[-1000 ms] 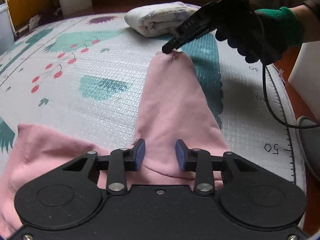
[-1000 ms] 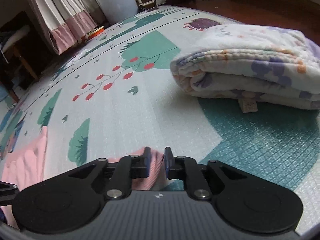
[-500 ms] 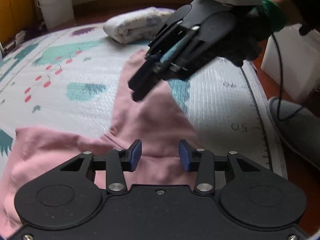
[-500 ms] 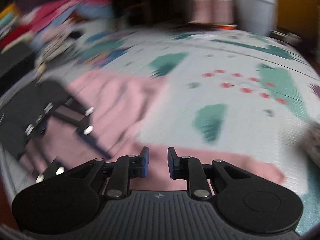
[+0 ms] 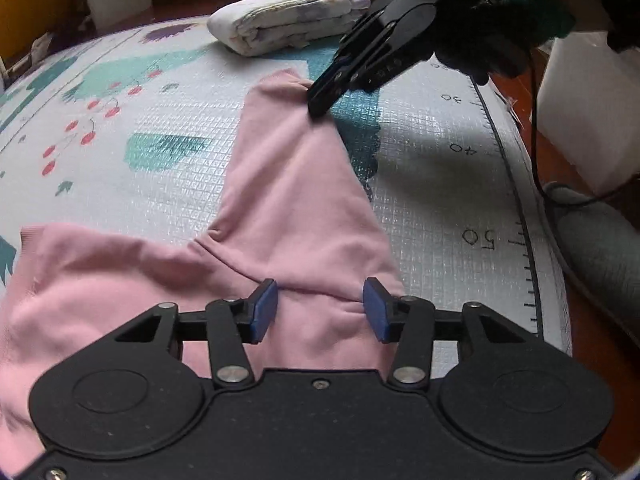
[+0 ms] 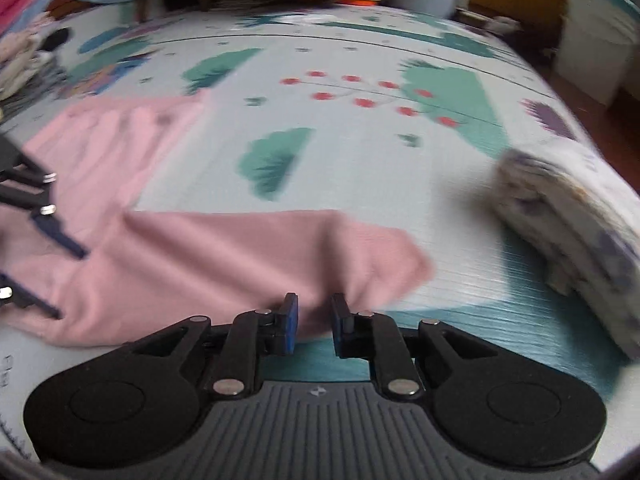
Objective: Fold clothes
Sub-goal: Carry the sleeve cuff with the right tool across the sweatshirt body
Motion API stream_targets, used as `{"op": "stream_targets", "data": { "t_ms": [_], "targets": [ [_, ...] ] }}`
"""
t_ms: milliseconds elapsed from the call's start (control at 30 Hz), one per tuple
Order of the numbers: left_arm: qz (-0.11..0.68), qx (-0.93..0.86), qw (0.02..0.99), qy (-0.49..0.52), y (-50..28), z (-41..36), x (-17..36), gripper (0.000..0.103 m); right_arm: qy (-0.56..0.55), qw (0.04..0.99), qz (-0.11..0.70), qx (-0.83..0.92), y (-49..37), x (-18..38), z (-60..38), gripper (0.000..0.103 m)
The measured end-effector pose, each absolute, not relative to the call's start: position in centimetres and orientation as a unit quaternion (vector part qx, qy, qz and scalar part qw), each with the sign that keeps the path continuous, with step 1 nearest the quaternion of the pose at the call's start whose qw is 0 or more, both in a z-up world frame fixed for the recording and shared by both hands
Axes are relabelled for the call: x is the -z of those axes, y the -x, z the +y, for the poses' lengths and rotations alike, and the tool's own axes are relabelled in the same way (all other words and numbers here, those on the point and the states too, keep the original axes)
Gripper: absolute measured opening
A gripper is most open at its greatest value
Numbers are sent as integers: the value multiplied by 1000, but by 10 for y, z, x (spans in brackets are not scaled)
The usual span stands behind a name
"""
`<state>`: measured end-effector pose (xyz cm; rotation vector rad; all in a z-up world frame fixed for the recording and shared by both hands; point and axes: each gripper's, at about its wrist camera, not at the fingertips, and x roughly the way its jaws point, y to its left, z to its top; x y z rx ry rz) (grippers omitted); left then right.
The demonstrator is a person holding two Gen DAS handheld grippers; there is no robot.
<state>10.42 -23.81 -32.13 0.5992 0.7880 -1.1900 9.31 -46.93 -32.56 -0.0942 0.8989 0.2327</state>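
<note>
Underneath everything, a patterned play mat (image 5: pixel 168 128) was spread, and on it a pink garment (image 5: pixel 288 200) was laid flat, its body toward the near left and one sleeve (image 5: pixel 280 120) stretched away toward the far right. A folded floral blanket (image 5: pixel 288 24) was set beyond the sleeve end, near it but apart.

A slip could be judged the main risk: the right gripper (image 5: pixel 320 106) was placed on the sleeve's outer edge close to the cuff, and only a thin pinch of soft knit seemed to be available there, so the cloth might be dropped when lifted. The sleeve might also be dragged askew, since the rest of the garment was not pinned down.

The fabric was seen as smooth and matte, with shallow creases gathered at the armpit and a ribbed hem at the far left.

The left gripper (image 5: pixel 320 308) was held wide open over the shoulder area, nothing between its pads. The right gripper's fingers were parted narrowly in its own view, with sleeve fabric at the gap; a firm grip could not be confirmed.
</note>
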Motion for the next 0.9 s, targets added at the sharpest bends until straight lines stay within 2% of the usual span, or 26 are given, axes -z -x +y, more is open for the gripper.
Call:
{"op": "stream_targets", "data": {
  "t_ms": [267,433,533,767,900],
  "targets": [
    [356,537,715,-272,-102,-239,321,49,24,914,385,-125,-110,316,-450,16],
    [356,532,719,-270,-101,-241,323,50,14,905,417,-78,-134,337,-465,15],
    [360,531,721,-261,-102,-239,322,50,45,908,410,-71,-130,327,-454,18],
    [331,540,734,-246,-115,-218,303,49,72,906,372,-190,-106,313,-403,18],
    [340,506,756,-237,-142,-205,304,49,80,887,385,-240,-105,318,-376,18]
  ]
}}
